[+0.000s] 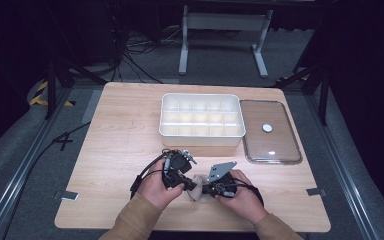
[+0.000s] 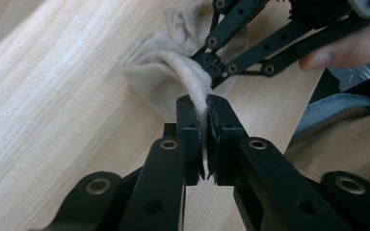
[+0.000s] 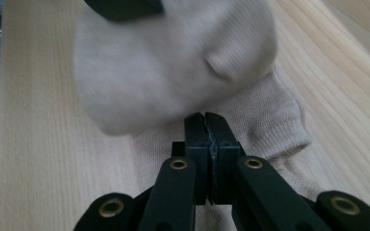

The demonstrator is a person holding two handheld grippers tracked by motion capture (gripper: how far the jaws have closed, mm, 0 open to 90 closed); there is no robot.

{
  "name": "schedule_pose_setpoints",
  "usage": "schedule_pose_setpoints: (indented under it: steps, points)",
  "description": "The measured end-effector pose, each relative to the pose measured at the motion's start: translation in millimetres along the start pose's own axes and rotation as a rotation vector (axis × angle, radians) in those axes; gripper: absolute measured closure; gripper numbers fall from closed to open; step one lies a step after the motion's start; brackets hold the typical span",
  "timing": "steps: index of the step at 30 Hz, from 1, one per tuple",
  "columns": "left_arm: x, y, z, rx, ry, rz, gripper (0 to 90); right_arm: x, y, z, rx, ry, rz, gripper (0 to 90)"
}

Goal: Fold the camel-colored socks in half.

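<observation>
sock (image 1: 197, 186) fabric, beige and bunched near the table's (image 1: 120, 145) front edge, we see running roughly left-right between our 2 tongs, the left gripper (image 2: 205, 103) clenched on a ribbed fold, the right gripper (image 3: 205, 120) clenched on the other end.

Tan sleeves (image 1: 139, 214), 2 black tongs (image 2: 206, 103), brass-coloured rivets, black cables, grey 3-cornered plate (image 1: 221, 171)

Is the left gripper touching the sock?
Touching. The left gripper view shows the left gripper with its jaws shut on a fold of the beige sock, pinched between the pads.
</observation>
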State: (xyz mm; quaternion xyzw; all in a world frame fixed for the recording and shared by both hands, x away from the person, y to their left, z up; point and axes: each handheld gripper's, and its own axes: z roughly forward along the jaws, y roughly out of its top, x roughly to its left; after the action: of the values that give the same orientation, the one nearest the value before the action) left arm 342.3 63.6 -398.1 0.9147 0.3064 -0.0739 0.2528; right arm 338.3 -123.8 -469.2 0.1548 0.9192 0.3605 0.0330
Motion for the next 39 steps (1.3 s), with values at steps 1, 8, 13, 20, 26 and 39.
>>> schedule_pose_setpoints:
  steps: [1, 8, 13, 20, 26, 39]
  points:
    - [0.0, 0.0, 0.0, 0.000, 0.000, 0.000, 85.0, 1.4, 0.7, 0.6, 0.000, -0.002, -0.006, 88.8]
    - [3.9, -2.8, -5.5, -0.003, -0.004, -0.018, 84.9, -2.1, 1.3, -14.9, -0.033, -0.009, 0.022, 86.1]
    - [5.5, -3.0, -6.1, 0.001, -0.011, -0.035, 84.8, -11.8, -3.2, -46.3, 0.011, -0.072, 0.100, 87.3]
    - [3.5, 2.3, -5.8, 0.003, -0.013, -0.022, 84.6, -15.7, -19.6, -41.6, 0.130, -0.078, 0.150, 87.9]
    - [1.3, 7.2, -3.3, -0.016, -0.019, -0.003, 84.5, -12.1, -19.7, -31.9, 0.104, -0.052, 0.127, 89.4]
    - [-3.0, 22.3, 13.3, -0.035, -0.035, 0.041, 84.1, -7.6, -22.5, -28.5, 0.055, -0.053, 0.128, 89.4]
